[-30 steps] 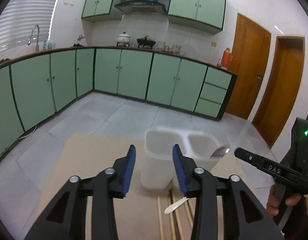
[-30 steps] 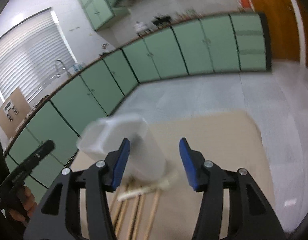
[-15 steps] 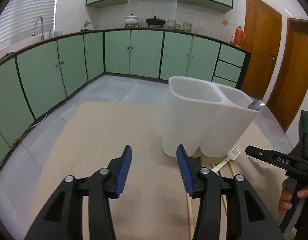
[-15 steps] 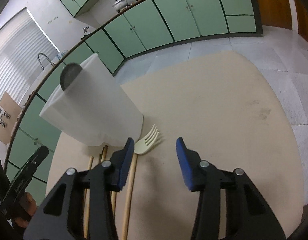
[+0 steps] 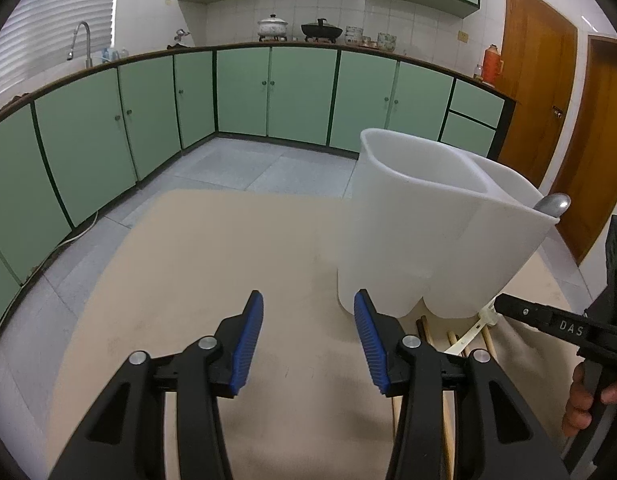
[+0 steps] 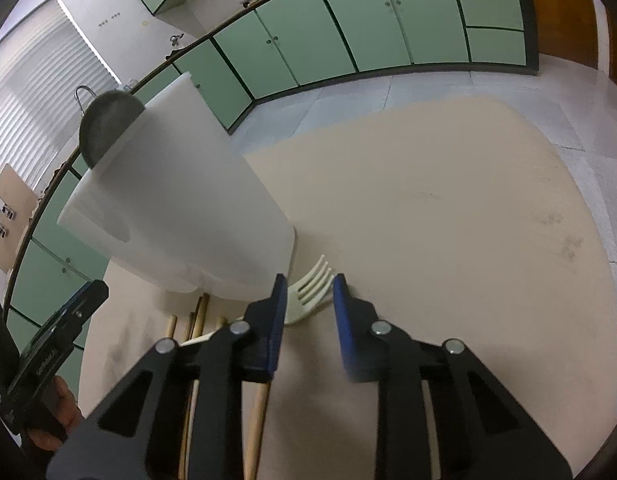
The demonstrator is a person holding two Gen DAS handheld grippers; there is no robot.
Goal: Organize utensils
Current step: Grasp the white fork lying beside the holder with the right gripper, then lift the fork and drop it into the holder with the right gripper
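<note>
A white two-compartment holder (image 5: 428,232) (image 6: 180,200) stands on the beige table (image 5: 188,280), with a metal spoon (image 5: 554,204) (image 6: 108,128) sticking out of one compartment. A cream plastic fork (image 6: 308,296) (image 5: 476,328) and wooden chopsticks (image 6: 198,316) (image 5: 424,328) lie at its base. My right gripper (image 6: 308,284) is low over the table and its jaws are closing, with the fork's head between the blue pads. My left gripper (image 5: 308,320) is open and holds nothing, just left of the holder's base.
The round table's far edge (image 6: 548,152) drops to a tiled floor. Green kitchen cabinets (image 5: 268,96) run along the back. A hand (image 5: 580,404) holds the right gripper's body at the right of the left wrist view.
Both grippers have dropped toward the table and tilted down. The holder looms larger. The right jaws have narrowed around the fork's head. The left jaws have widened slightly.
</note>
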